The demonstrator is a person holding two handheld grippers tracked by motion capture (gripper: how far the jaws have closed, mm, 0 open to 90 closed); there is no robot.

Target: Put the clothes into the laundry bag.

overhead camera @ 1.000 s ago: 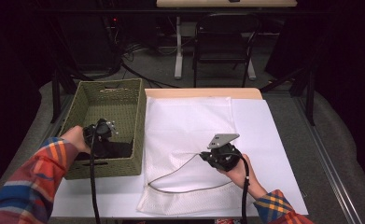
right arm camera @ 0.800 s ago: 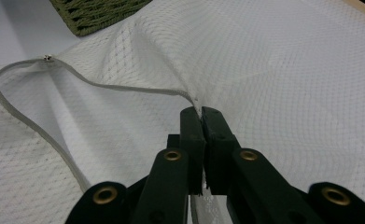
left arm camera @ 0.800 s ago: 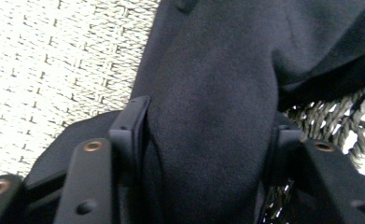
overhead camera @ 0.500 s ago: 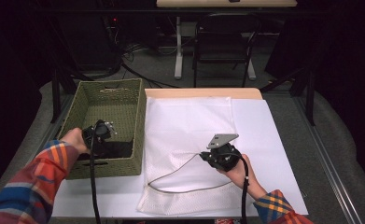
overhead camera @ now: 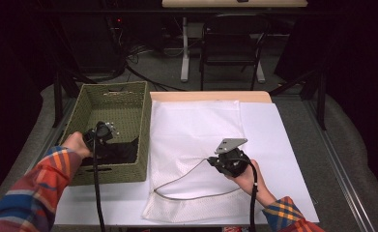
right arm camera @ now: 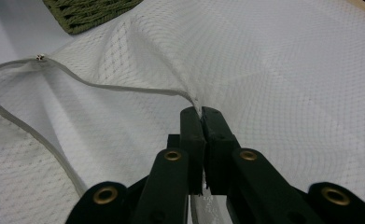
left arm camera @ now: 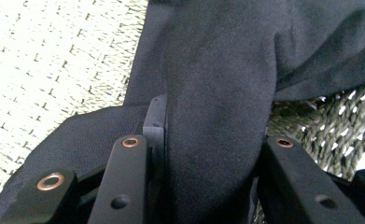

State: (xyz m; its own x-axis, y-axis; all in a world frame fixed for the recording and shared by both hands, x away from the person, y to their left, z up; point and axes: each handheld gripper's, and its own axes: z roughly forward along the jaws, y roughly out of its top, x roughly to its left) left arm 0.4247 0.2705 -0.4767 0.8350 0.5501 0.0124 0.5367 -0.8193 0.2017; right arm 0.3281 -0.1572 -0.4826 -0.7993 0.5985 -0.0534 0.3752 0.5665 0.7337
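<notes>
While left tongs [left arm camera: 208,154] have just been closing onto black garment [left arm camera: 217,84] in basket [overhead camera: 128,104], right tongs [right arm camera: 201,123] pinch mesh bag [right arm camera: 264,70].

Bright table, dark room

Overhead light is washing out the white sheet [overhead camera: 273,140] while the background is sinking into black; the dark cloth [left arm camera: 217,93] is showing soft, blurred detail, and the basket weave [left arm camera: 40,56] is glaring pale.
</notes>
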